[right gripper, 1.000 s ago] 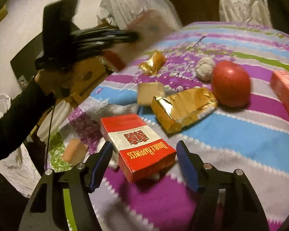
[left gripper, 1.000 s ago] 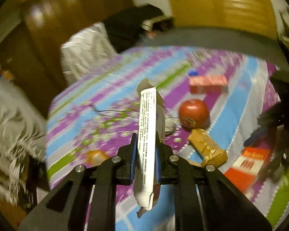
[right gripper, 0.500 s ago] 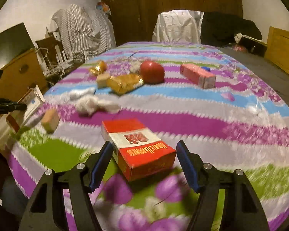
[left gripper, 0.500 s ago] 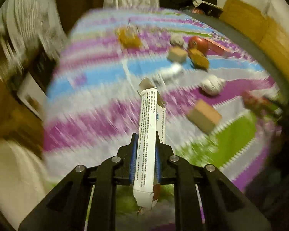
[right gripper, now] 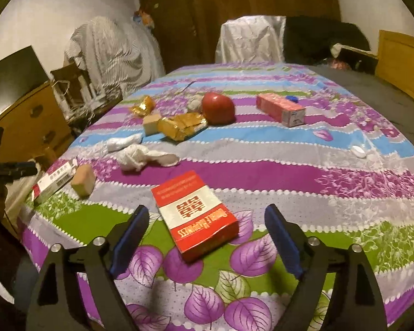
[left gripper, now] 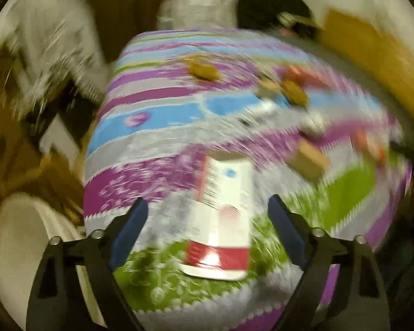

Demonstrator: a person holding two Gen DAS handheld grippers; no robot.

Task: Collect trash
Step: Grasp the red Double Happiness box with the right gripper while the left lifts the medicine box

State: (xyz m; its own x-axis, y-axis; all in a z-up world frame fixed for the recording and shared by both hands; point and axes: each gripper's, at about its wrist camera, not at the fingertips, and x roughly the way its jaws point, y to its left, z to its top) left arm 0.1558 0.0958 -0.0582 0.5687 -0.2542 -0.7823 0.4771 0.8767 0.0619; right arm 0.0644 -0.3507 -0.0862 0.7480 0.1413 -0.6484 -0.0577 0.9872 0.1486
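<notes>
- on the striped floral bedspread (right gripper: 262,165), between the spread fingers of the right gripper (right gripper: 204,237), lies a red and white cigarette pack (right gripper: 196,215); neither finger touches it.
- left gripper (left gripper: 207,234) has its blue-padded fingers (left gripper: 128,231) wide apart, and a white carton with a red band (left gripper: 223,218) lies between them on the cover, blurred; whether it touches either finger cannot be told.
- from the right wrist view that same carton (right gripper: 55,180) sits at the left edge of the bed, just beside a tan block (right gripper: 83,179).
- near the middle of the bed lie crumpled white tissues (right gripper: 143,157), well apart from the cigarette pack.
- farther back sit a gold foil wrapper (right gripper: 182,125), a second tan block (right gripper: 151,122) touching it, a smaller gold wrapper (right gripper: 143,106), and a red apple (right gripper: 217,108) just beside the foil.
- a pink carton (right gripper: 280,109) lies to the right of the apple, apart from it.
- a small white cap (right gripper: 358,151) rests near the right edge.
</notes>
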